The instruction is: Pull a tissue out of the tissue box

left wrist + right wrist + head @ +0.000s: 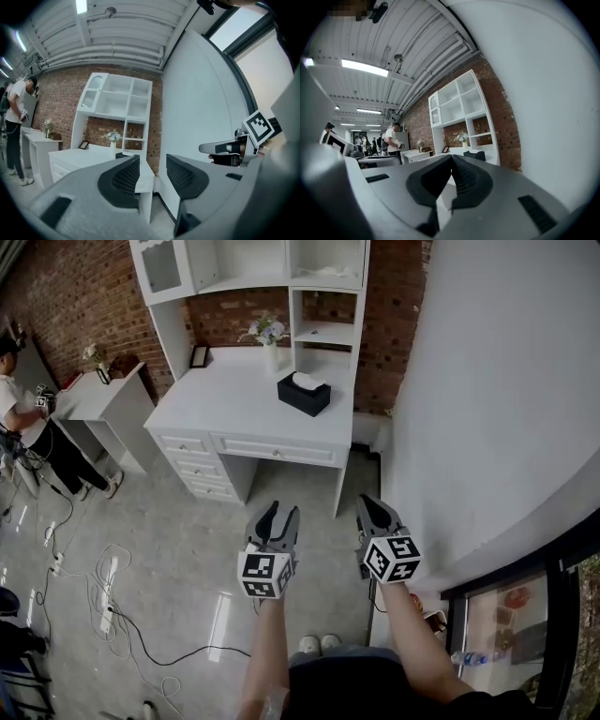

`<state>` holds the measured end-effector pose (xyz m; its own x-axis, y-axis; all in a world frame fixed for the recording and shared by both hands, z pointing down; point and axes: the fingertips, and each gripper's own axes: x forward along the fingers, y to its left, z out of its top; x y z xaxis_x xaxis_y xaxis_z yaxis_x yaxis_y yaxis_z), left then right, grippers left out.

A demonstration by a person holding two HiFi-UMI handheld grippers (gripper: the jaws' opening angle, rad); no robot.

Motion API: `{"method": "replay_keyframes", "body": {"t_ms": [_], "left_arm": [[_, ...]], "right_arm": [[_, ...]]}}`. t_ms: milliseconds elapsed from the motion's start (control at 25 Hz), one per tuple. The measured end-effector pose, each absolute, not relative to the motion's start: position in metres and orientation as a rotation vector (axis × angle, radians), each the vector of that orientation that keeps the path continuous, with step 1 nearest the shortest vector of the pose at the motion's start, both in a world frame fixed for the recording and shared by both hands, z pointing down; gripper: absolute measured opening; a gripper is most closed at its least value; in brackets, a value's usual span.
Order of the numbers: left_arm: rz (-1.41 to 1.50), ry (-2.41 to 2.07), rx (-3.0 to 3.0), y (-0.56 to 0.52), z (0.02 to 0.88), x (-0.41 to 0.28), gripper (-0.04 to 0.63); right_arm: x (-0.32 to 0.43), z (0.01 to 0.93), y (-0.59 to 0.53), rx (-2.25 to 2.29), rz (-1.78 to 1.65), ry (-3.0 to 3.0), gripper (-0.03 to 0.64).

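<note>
Jaws, left: the left gripper (278, 510) (153, 161) has its jaws spread, with an open gap and nothing between the pads.
Jaws, right: the right gripper (367, 501) (451, 158) has its jaws pressed together at the tips, pinching nothing.
Arm pose: both forearms reach forward side by side from the person's body. The left forearm (267, 652) and the right forearm (412, 643) are bare, and the marker cubes face up toward the head camera.
Aim: both grippers point toward the desk (234, 395). The right one shows at the right edge of the left gripper view.
Tissue box: the black tissue box (302, 395) (474, 154) sits on the desk's right half, toward the back, with a white tissue (307, 381) standing out of its top. It is well apart from both grippers.
Neighbours on the desk: a vase of flowers (269, 338) stands behind the box, near the shelf unit (253, 263), and a small picture frame (199, 355) stands further left.
Edges: the desk's front edge, with its drawers, faces the grippers. The desk's right end stands near the curved white wall (497, 399), which runs close along the right gripper's side.
Open room: bare floor (187, 549) lies between the grippers and the desk.
Left side: cables (103, 587) trail over the floor, and a person (23, 427) stands by a side table (98, 395) against the brick wall (84, 296).
</note>
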<state>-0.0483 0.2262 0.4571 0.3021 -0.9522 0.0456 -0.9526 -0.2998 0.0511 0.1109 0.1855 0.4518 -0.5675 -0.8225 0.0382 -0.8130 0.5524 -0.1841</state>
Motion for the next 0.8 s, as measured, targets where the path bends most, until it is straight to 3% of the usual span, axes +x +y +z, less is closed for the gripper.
{"method": "replay_keyframes", "body": {"t_ms": [240, 800], "left_arm": [[0.008, -1.805, 2.483, 0.228, 0.457, -0.058, 0.212], [-0.033, -1.813, 2.573, 0.218, 0.429, -0.071, 0.215]], "right_arm": [[0.105, 0.451, 0.186, -1.450, -0.294, 2.703, -0.002], [0.098, 0.432, 0.185, -1.451, -0.215, 2.661, -0.002]]}}
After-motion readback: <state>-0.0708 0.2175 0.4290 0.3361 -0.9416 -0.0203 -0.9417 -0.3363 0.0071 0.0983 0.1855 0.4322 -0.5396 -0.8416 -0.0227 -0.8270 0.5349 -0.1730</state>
